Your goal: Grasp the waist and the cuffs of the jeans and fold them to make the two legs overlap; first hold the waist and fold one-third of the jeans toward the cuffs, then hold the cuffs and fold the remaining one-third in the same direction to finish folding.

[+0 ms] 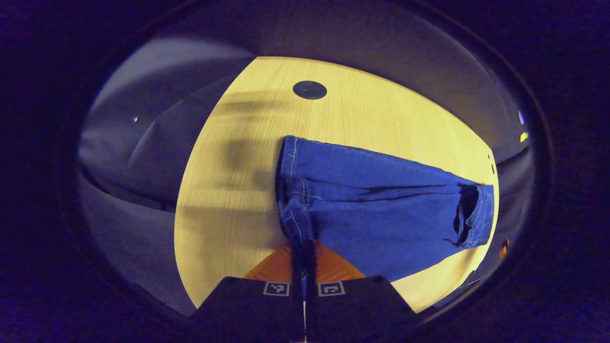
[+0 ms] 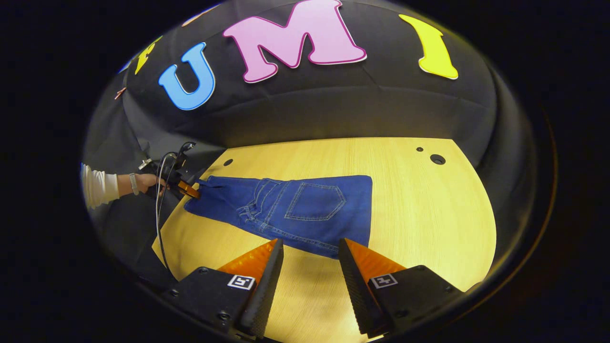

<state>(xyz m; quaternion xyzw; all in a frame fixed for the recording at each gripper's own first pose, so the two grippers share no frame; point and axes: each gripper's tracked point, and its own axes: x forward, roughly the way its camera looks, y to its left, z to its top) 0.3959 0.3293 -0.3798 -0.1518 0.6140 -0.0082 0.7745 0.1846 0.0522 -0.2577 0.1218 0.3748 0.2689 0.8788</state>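
Note:
Blue jeans (image 2: 267,209) lie on the wooden table (image 2: 419,219), the waist part turned over so a back pocket (image 2: 314,202) faces up. In the left gripper view the jeans (image 1: 381,205) stretch away to the right, the cuffs (image 1: 293,190) nearest me. My left gripper (image 1: 303,250) is shut on the cuff edge, with denim pinched between its fingers. From the right gripper view, that left gripper (image 2: 188,189) sits at the jeans' left end, held by a hand (image 2: 145,183). My right gripper (image 2: 310,247) stands open just in front of the jeans' near edge, holding nothing.
A round black grommet (image 1: 310,89) is set in the table beyond the cuffs. Small holes (image 2: 437,159) mark the far right of the tabletop. Black cloth walls close in the table. A cable (image 2: 159,214) hangs from the left gripper past the table's left edge.

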